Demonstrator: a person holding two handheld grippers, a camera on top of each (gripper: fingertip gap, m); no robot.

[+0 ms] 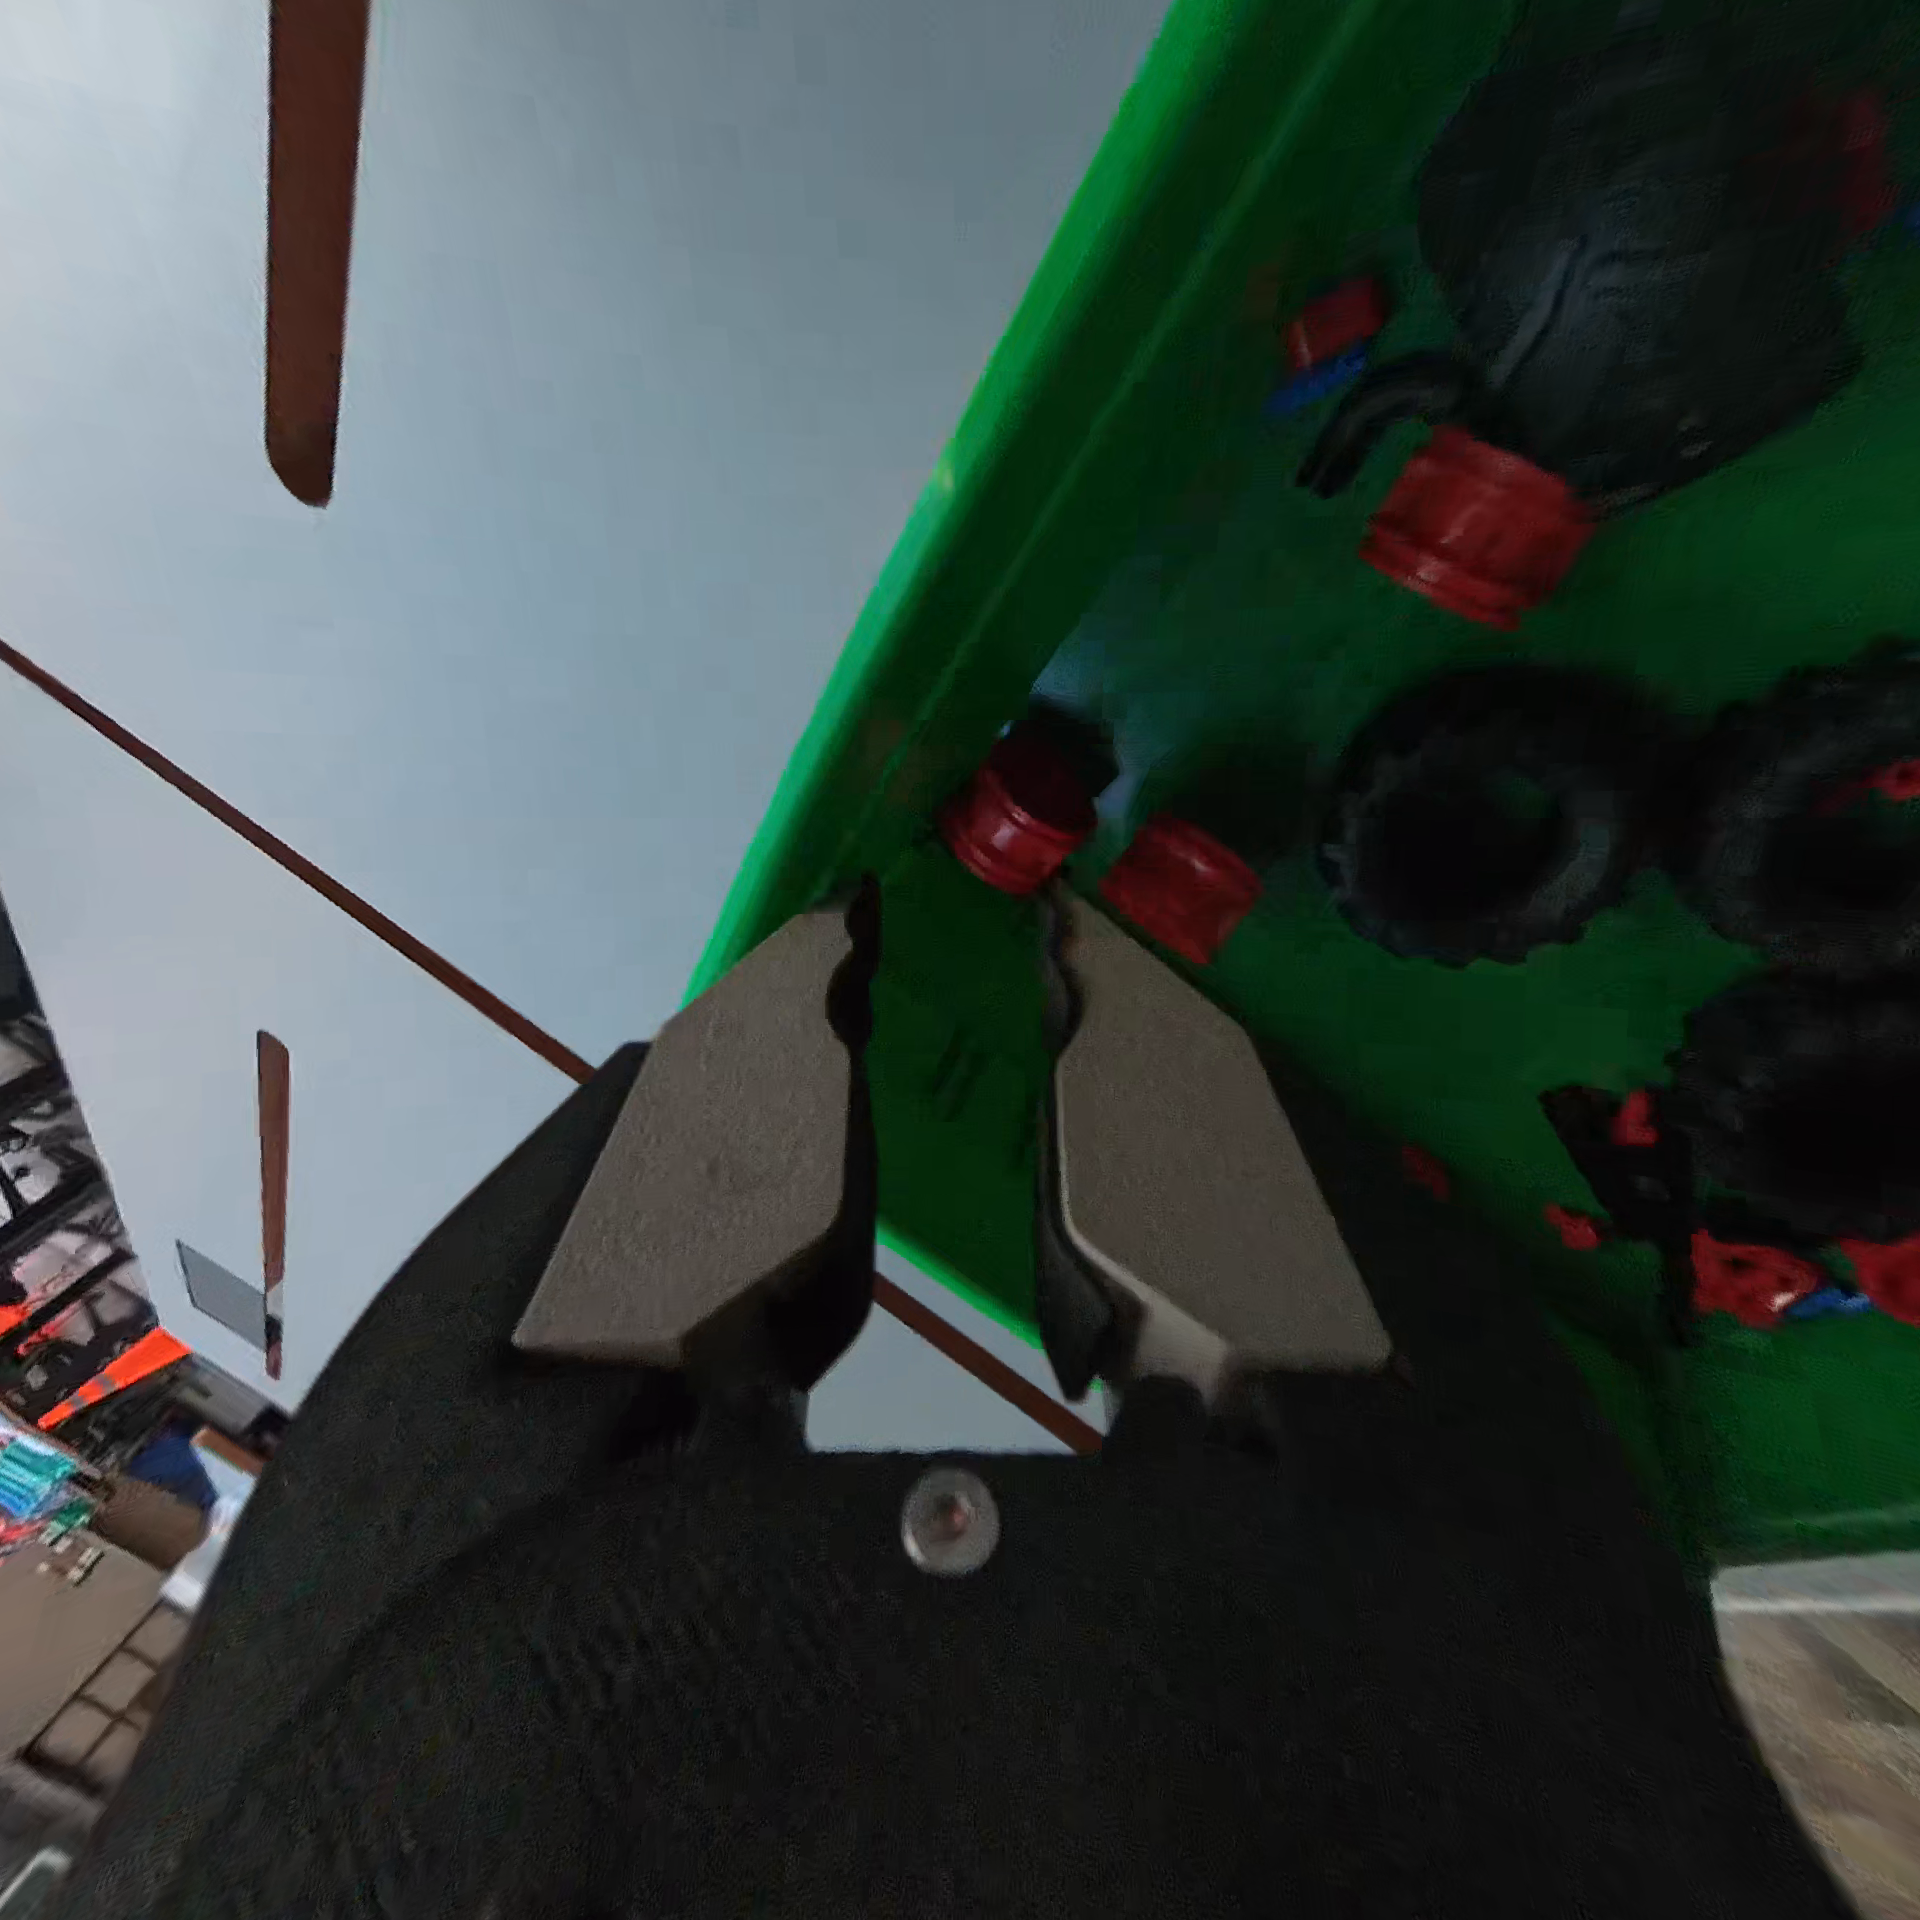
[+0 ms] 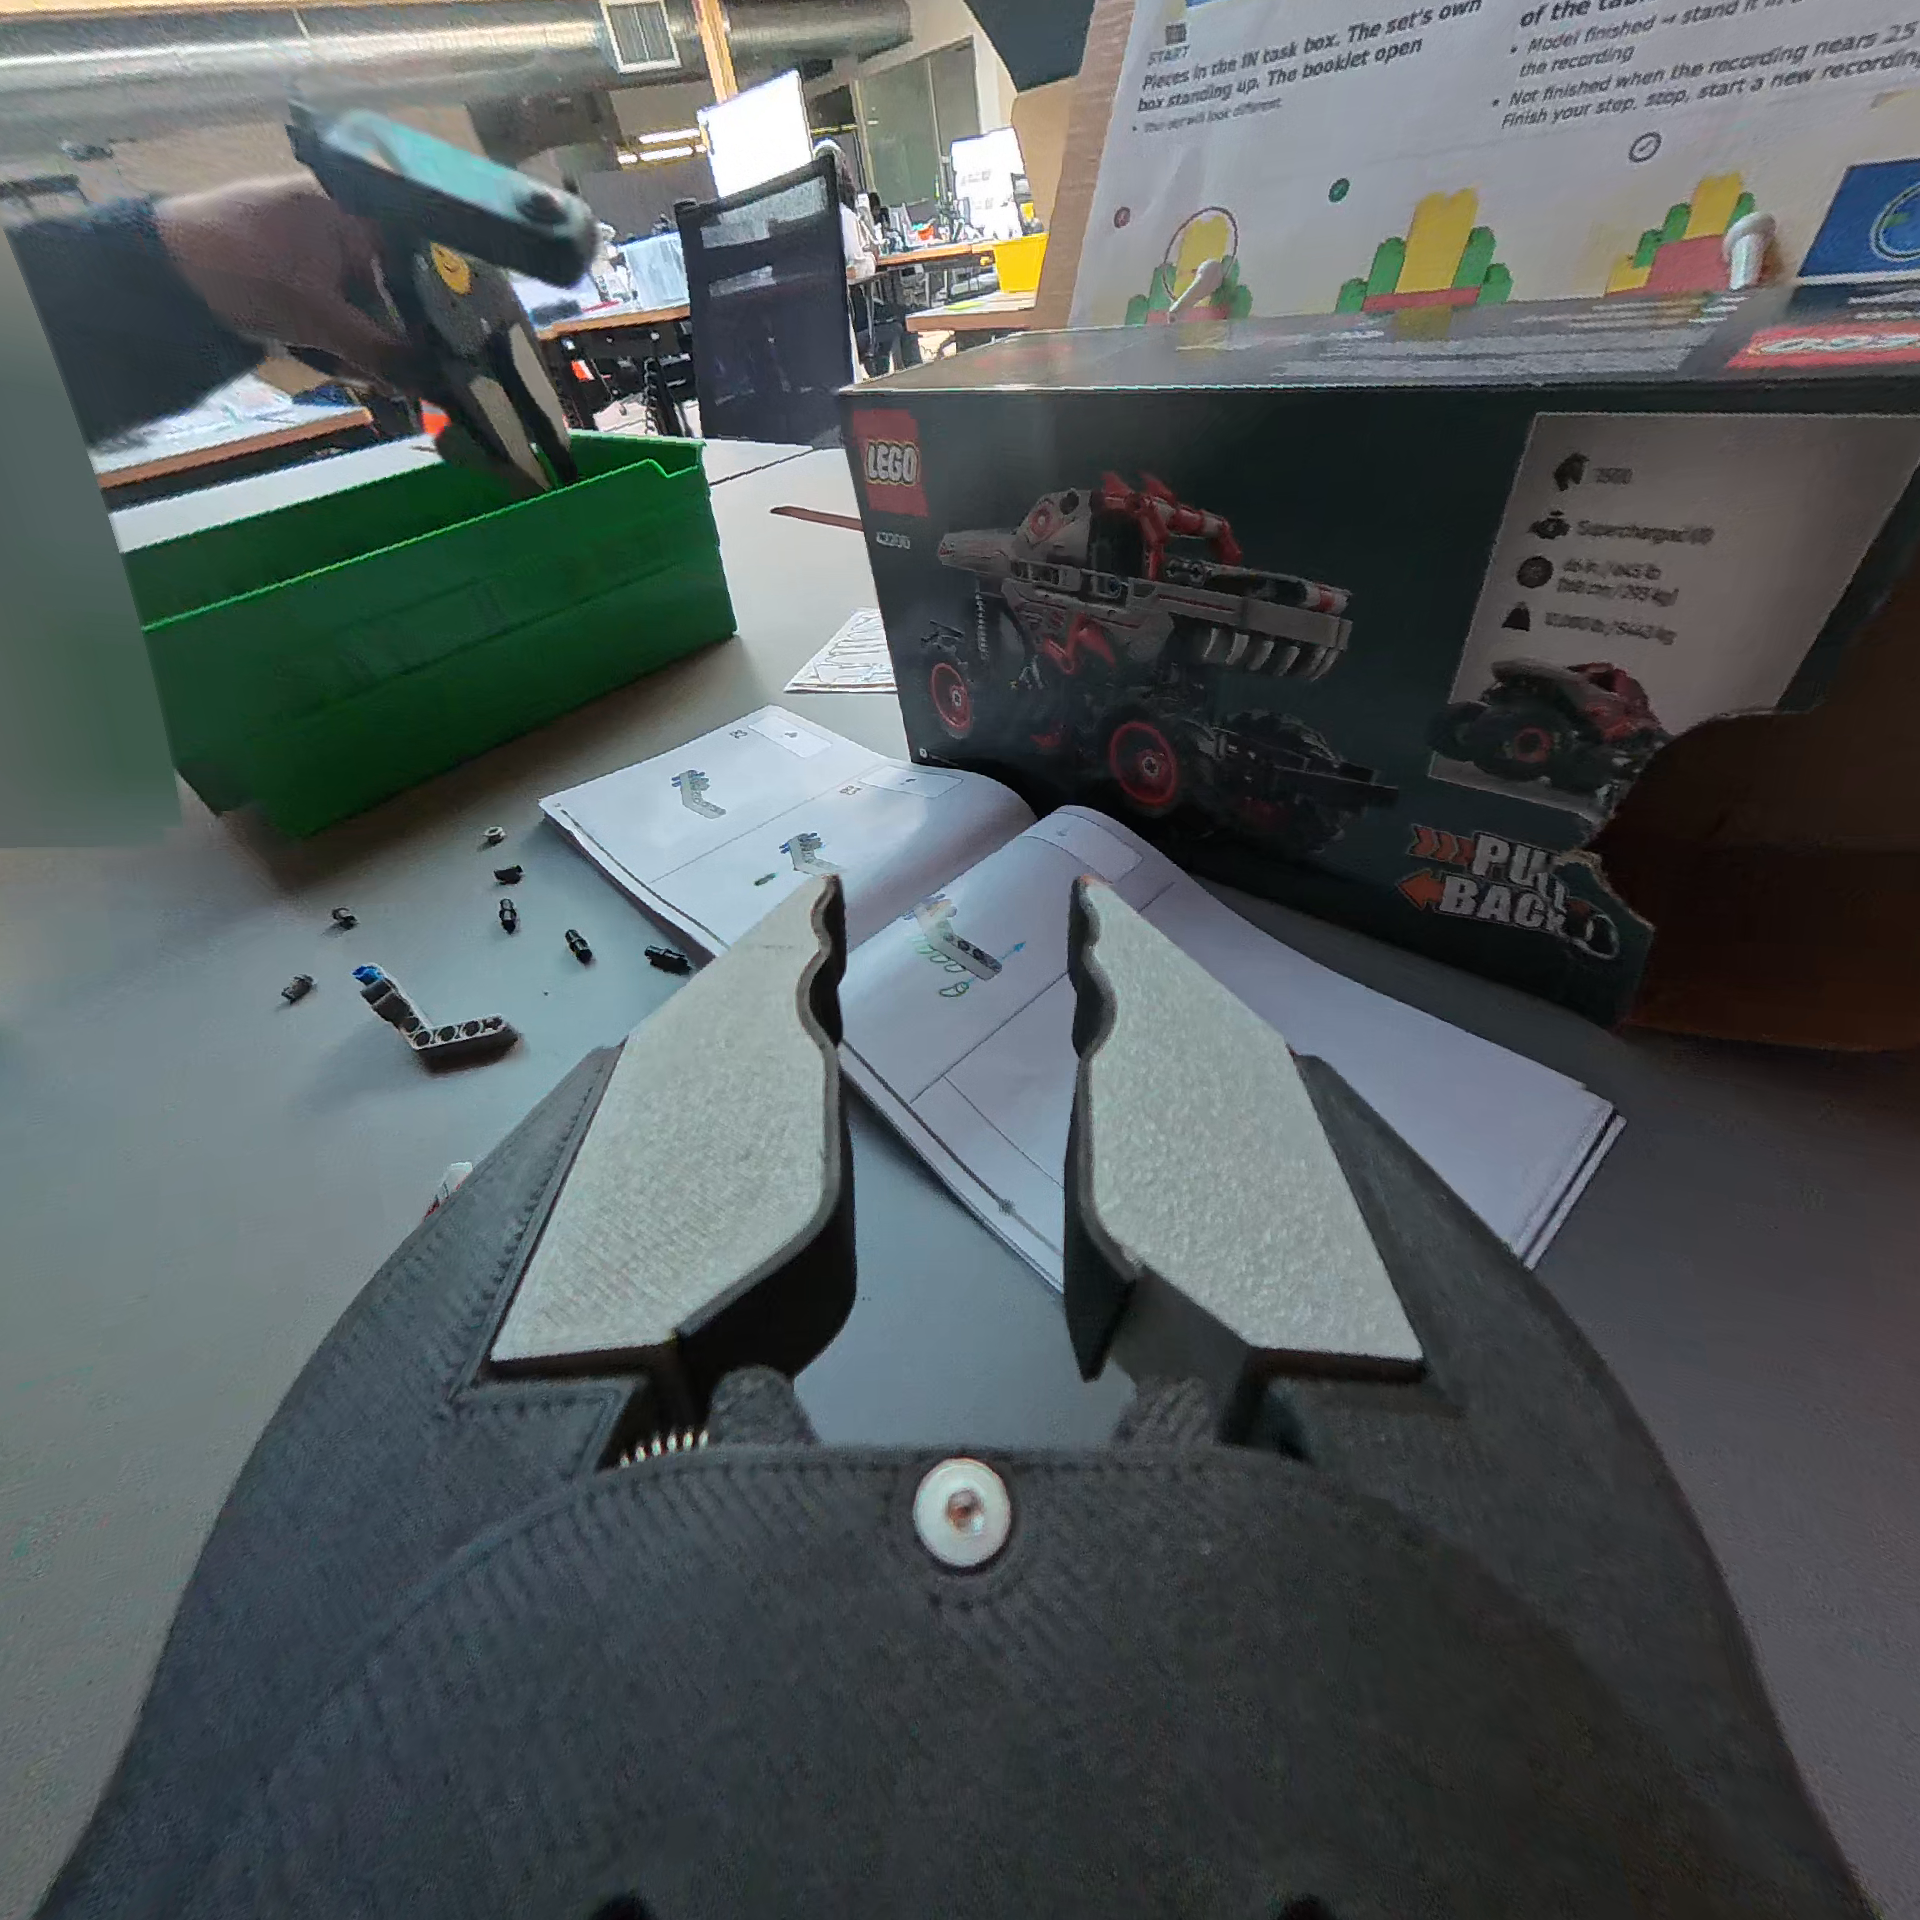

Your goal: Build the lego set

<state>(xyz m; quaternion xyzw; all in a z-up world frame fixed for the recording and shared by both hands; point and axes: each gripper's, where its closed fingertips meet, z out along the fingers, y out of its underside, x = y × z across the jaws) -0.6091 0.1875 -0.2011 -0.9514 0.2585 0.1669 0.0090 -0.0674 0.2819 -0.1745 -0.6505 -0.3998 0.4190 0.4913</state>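
My left gripper [image 1: 961,909] is open and reaches into the green bin [image 1: 1039,499], its tips just short of a red wheel hub [image 1: 1018,816] by the bin wall. More red hubs [image 1: 1475,530] and black tyres [image 1: 1475,821] lie in the bin. In the right wrist view the left gripper [image 2: 525,457] dips into the green bin [image 2: 436,623]. My right gripper [image 2: 956,914] is open and empty above the open instruction booklet [image 2: 1039,987]. A grey L-shaped beam [image 2: 447,1029] with a blue pin and several small black pins [image 2: 577,943] lie on the table.
The set's box [image 2: 1299,623] stands behind the booklet, with a white instruction sheet [image 2: 1507,156] propped up behind it. A sticker sheet [image 2: 847,655] lies between bin and box. A person's sleeve and hand [image 2: 208,301] hold the left gripper. Red tape lines [image 1: 312,883] mark the grey table. The left gripper's tips are roughly 55 cm from the right gripper's.
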